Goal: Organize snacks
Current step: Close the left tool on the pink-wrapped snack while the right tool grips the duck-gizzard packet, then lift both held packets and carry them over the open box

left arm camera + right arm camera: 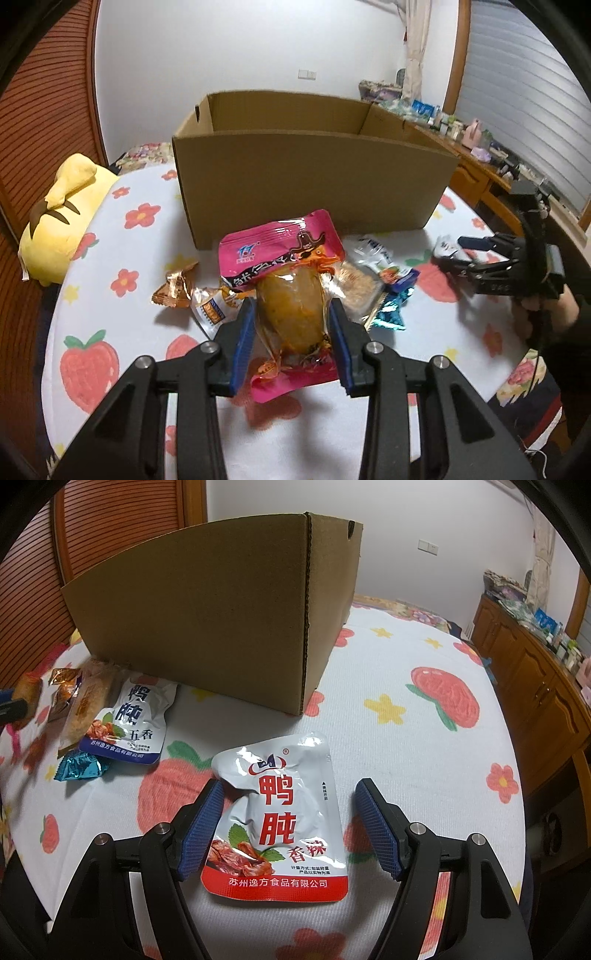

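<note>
Snacks are being gathered: your left gripper [291,325] is clamping the pink pouch [282,280] across its bulging middle, low in the frame. It looks soft, light and slick, so hold the firm bulge. Your right gripper [290,827] is standing apart around the white pouch [280,819], unpinched. Cardboard box [310,188] is waiting above.

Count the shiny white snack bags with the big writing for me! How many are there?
2. The red-lettered white bag lies on the bedspread between the right gripper's open jaws. The blue-lettered white bag lies beside the cardboard box. Others may be hidden.
</note>
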A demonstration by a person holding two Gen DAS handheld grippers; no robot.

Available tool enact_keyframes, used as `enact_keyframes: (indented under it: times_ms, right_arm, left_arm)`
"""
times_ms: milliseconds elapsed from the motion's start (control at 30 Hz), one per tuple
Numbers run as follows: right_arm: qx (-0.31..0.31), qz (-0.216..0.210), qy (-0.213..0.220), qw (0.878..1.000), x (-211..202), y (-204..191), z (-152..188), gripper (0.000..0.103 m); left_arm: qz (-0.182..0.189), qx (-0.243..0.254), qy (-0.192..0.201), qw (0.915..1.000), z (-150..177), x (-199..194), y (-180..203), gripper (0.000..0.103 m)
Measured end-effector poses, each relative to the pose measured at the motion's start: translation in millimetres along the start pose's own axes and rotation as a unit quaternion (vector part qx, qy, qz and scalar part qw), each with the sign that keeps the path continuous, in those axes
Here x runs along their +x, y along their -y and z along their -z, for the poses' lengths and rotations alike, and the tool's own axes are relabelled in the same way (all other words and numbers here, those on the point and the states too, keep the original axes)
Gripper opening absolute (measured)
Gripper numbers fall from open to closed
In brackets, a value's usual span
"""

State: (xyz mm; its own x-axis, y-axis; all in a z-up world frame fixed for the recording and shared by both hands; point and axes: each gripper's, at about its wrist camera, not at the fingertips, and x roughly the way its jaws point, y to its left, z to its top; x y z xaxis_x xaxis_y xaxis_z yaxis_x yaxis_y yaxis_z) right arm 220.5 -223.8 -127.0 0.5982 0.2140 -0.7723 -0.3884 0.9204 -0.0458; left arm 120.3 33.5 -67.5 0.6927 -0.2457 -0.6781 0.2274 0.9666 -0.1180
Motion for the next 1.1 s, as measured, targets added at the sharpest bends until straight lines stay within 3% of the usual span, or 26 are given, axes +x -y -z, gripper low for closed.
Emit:
enact_keyframes:
  times_ms: [167, 233, 467, 1100]
  right_arm:
    - [0.001, -0.001, -0.016, 1.0, 0, 2, -2, 0.074]
    - [-0.002, -0.003, -0.022, 1.0, -2, 0, -2, 0.063]
    - [-0.024, -0.002, -0.029, 0.999, -12, -6, 0, 0.057]
    - [-0.025, -0.052, 0.039, 0.998, -68, -29, -19, 0.057]
  left_arm:
    - [0.003, 0.007, 0.003, 1.0, 0, -5, 7, 0.037]
    - [0.007, 0.007, 0.004, 0.9999, 0, -6, 9, 0.037]
    - [0.015, 0.01, 0.009, 0.9998, 0, -7, 14, 0.037]
    - [0.011, 0.025, 0.055, 0.9981, -33, -36, 21, 0.037]
